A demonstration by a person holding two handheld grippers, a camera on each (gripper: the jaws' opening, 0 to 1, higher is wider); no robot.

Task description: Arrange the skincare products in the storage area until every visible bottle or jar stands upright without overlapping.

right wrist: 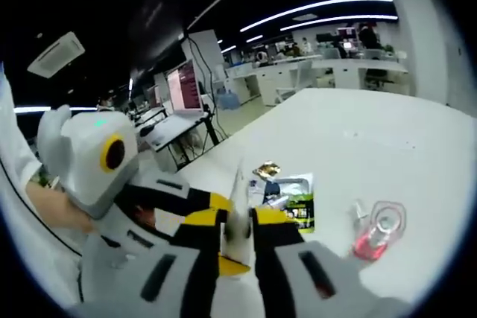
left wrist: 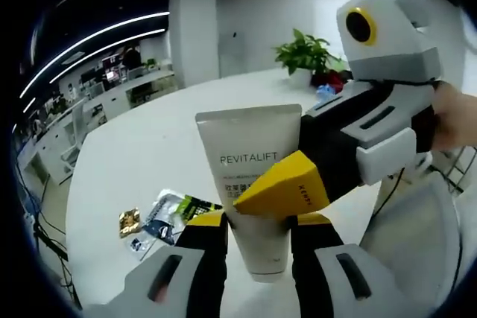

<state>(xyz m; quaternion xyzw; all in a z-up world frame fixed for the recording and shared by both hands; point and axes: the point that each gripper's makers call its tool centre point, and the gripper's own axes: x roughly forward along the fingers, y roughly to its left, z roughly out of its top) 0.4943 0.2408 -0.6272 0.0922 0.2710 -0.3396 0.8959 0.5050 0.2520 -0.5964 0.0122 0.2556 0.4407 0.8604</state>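
A smooth white plastic squeeze tube (left wrist: 250, 184) printed REVITALIFT, flat and flaring wide at its crimped end, narrowing toward the cap end, is held above a broad white desk (left wrist: 141, 154) in an open-plan office. In the left gripper view the left tool (left wrist: 257, 232) has its yellow-tipped black jaws closed against the tube's narrow lower part, while the right tool (left wrist: 287, 191) reaches in from the right, its wedge-shaped yellow tip lying across the tube's front just below the lettering; the tube's cap end is hidden between the jaws. In the right gripper view the right tool (right wrist: 238, 232) pinches the tube (right wrist: 238, 199), seen edge-on as a thin pale blade, and the left tool (right wrist: 216, 202) meets it from the left, partly hidden behind the jaws. On the desk lie flat glossy sachets (right wrist: 291, 195), a small crinkled gold packet (left wrist: 130, 220) and a clear bottle (right wrist: 376, 232) of pink liquid on its side. A leafy potted plant (left wrist: 307, 53) stands at the far edge.
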